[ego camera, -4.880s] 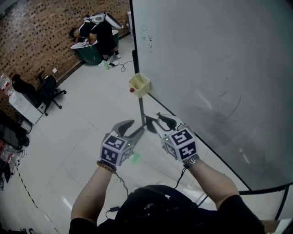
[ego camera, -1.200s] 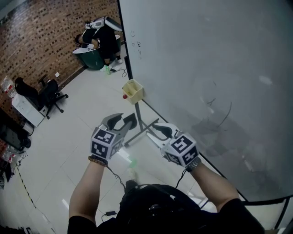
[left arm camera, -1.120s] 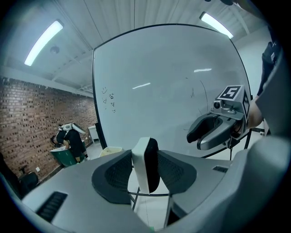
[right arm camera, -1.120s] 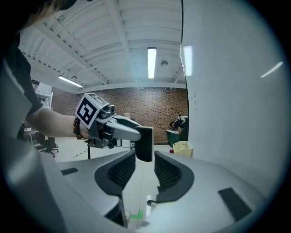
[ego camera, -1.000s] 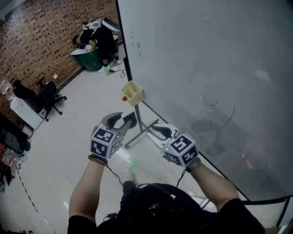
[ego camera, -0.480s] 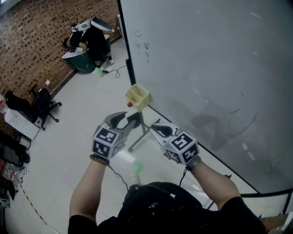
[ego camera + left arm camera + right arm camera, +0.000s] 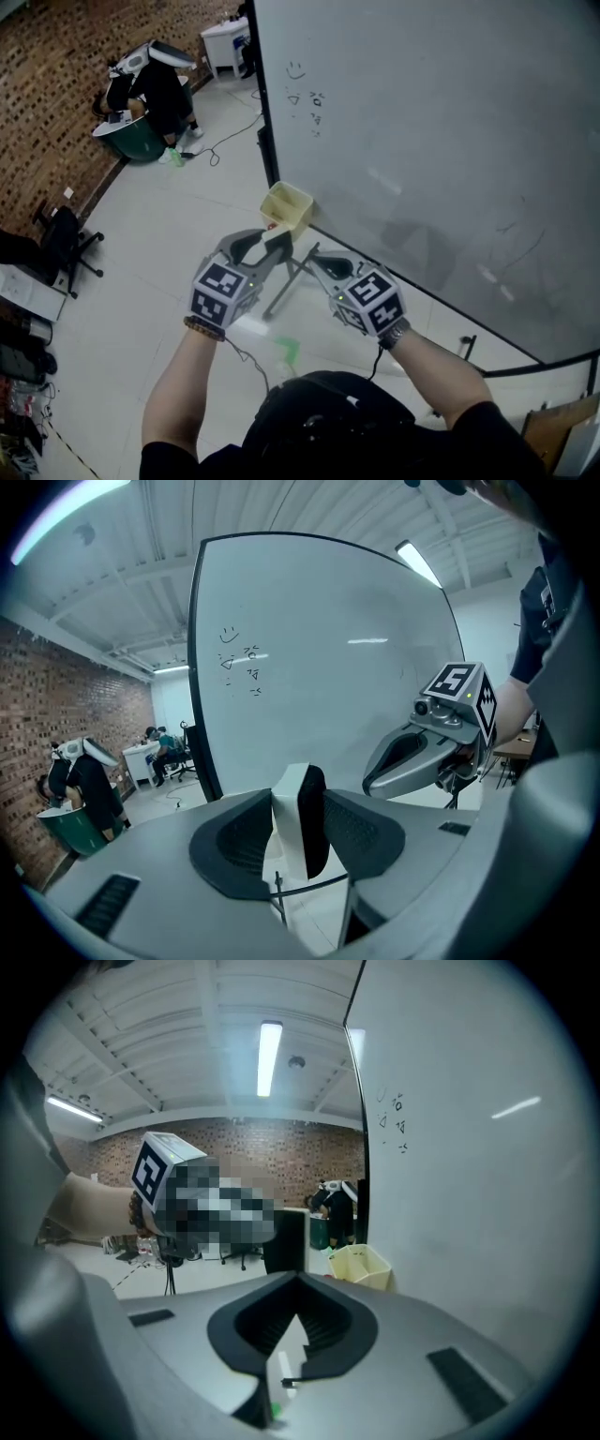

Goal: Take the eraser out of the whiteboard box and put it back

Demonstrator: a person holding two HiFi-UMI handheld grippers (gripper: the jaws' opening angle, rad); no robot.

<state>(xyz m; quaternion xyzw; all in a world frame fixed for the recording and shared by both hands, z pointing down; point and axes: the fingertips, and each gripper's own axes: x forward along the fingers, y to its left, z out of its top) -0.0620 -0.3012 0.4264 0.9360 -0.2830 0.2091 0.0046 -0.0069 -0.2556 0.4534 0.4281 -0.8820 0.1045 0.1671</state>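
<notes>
**Left gripper** (image 7: 264, 242) holds the eraser (image 7: 300, 822) clamped by its two broad faces. The eraser stands on edge, white body to the left and dark felt to the right, and pokes out past the jaw tips. **Right gripper** (image 7: 298, 1286) has just been closing. Its jaws now meet with nothing between them, and it hangs just right of the left one.

The eraser is out of the yellow whiteboard box (image 7: 286, 206), just near of its near rim and not yet over the opening. The box hangs at the lower left edge of the whiteboard (image 7: 422, 141), with only floor (image 7: 169, 244) below it.

**Likely failures**
- **Catching the rim.** The box mouth is small and, in the right gripper view, appears divided inside. An eraser brought in tilted or off-centre would probably strike the rim or the divider and stay perched on top.
- **Early release.** If the jaws part before the eraser is over the opening, it would fall to the floor.
- **Pushing the box.** The box seems only lightly hung, so a firm downward push may tip or unhook it.
- **Smearing.** If the felt side swings against the board, it could wipe the small marks (image 7: 305, 89) on it.
- **Collision.** The grippers sit close together, so a sideways correction may knock one against the other.
</notes>
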